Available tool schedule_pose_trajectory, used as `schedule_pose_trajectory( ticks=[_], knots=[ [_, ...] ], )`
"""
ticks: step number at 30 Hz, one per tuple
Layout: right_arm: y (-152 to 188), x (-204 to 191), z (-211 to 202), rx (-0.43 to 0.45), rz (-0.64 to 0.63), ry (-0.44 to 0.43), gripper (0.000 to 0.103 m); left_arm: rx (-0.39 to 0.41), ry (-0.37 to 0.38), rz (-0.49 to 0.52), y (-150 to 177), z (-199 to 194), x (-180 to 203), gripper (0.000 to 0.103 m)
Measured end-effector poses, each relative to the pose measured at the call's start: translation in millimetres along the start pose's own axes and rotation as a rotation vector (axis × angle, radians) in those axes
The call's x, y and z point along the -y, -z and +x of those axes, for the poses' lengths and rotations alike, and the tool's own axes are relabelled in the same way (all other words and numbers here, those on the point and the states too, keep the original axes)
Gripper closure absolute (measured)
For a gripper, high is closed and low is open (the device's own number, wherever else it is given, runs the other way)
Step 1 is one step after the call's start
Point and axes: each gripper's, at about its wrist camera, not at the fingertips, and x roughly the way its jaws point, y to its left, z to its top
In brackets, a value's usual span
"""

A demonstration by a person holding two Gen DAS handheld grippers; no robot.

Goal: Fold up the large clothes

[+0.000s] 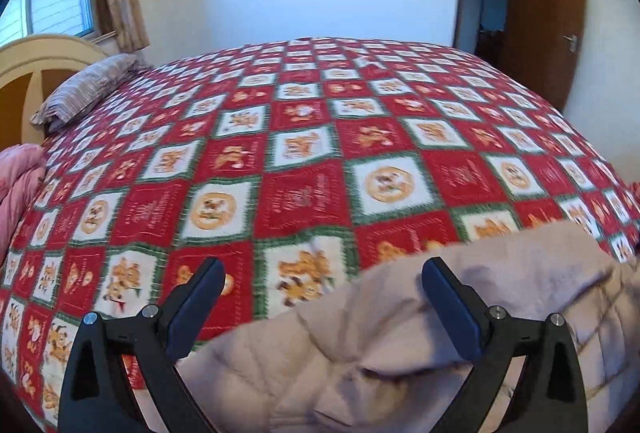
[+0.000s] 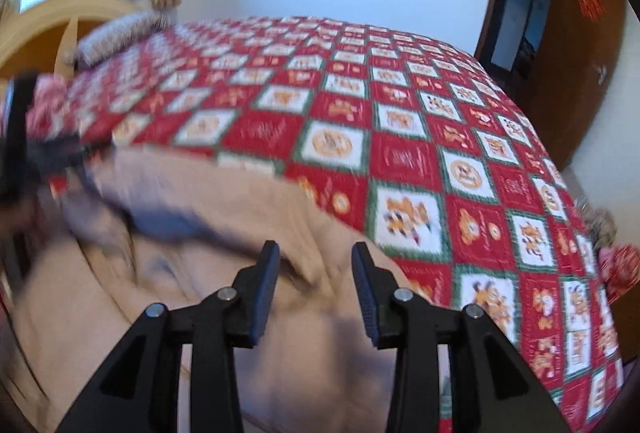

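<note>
Over the bed (image 1: 312, 169) we see our left tongs (image 1: 322, 291) spread wide, gripping nothing, the beige quilted coat (image 1: 400, 345) lying under them toward 5 o'clock. Our right tongs (image 2: 315, 275) stand partly parted and empty above that coat (image 2: 224, 233). A pillow (image 1: 86, 87) lies at 10 o'clock, a brown door (image 1: 544, 13) at 2 o'clock.

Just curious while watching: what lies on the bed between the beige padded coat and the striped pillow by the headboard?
Only bare bedspread: in the left wrist view, nothing else lies between the beige coat and the pillow.
</note>
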Motion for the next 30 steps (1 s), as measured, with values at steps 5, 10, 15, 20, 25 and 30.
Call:
schedule_pose_trajectory(
  ticks=[5, 10, 15, 20, 25, 30],
  knots=[
    [-30.6, -16.8, 34.5, 0.021, 0.153, -0.070, 0.055, -0.154, 0.011, 0.151, 33.7, 25.8, 30.1, 0.004],
    [-10.0, -39.7, 80.3, -0.064, 0.106, -0.043, 0.055, -0.159, 0.054, 0.080, 42.0, 32.3, 17.2, 0.004],
    [8.3, -30.9, 92.4, -0.076, 0.115, -0.042, 0.055, -0.152, 0.086, 0.034, 45.4, 35.7, 10.6, 0.003],
    [12.3, -35.3, 102.9, -0.086, 0.088, -0.016, 0.055, -0.153, 0.089, 0.024, 45.0, 35.9, 12.1, 0.002],
    [13.0, -41.6, 101.9, -0.088, 0.045, 0.019, 0.055, -0.022, 0.069, -0.032, 20.0, -14.7, 7.5, 0.002],
    [5.8, -34.1, 59.5, 0.048, 0.093, 0.044, 0.056, 0.097, 0.149, -0.081, -7.1, -39.7, 21.0, 0.002]
  ],
)
